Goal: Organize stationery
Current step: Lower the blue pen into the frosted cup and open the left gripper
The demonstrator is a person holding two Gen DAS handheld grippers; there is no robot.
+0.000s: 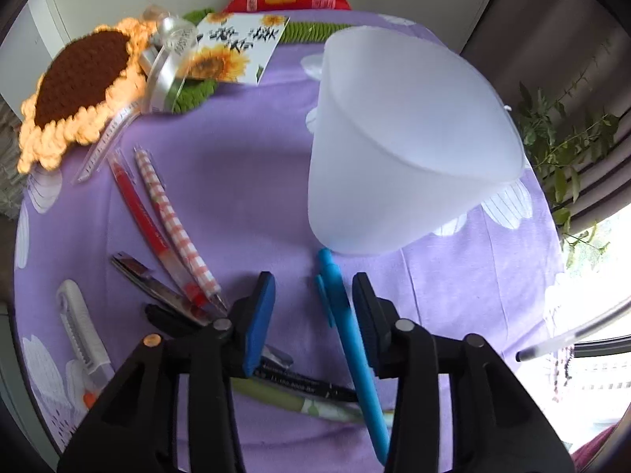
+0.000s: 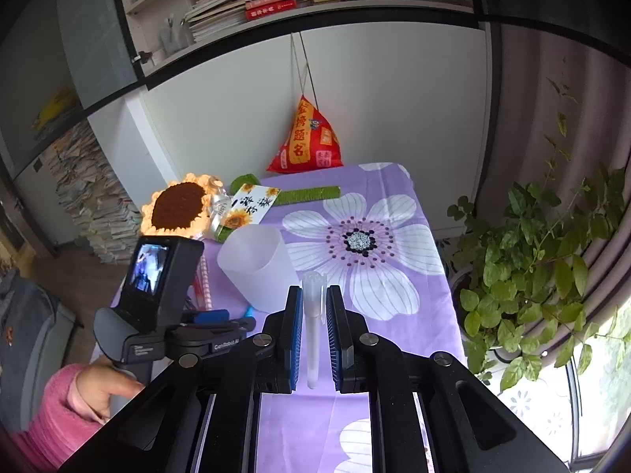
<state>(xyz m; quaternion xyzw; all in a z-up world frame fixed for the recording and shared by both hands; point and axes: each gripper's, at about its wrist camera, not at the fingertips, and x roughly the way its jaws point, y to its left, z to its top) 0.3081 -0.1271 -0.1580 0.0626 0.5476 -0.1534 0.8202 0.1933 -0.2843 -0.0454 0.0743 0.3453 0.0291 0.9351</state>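
Observation:
A frosted white cup [image 1: 410,138] stands on the purple flowered cloth [image 1: 244,181]; it also shows in the right wrist view [image 2: 260,264]. My left gripper [image 1: 313,295] is open just above the cloth, with a blue pen [image 1: 355,339] lying between its fingers, close to the right one. A red pen [image 1: 146,220], a pink checked pen [image 1: 173,220], a black pen [image 1: 311,384] and a green pen [image 1: 299,404] lie near. My right gripper [image 2: 314,303] is shut on a clear white pen [image 2: 313,323], held above the table. That pen's tip shows in the left wrist view [image 1: 572,341].
A utility knife [image 1: 81,339], a folded metal tool [image 1: 154,283] and a clear ruler [image 1: 106,142] lie at left. A crochet sunflower [image 1: 79,86], a sunflower card [image 1: 232,47] and a red pouch [image 2: 305,138] sit at the back. A potted plant [image 2: 544,260] stands right of the table.

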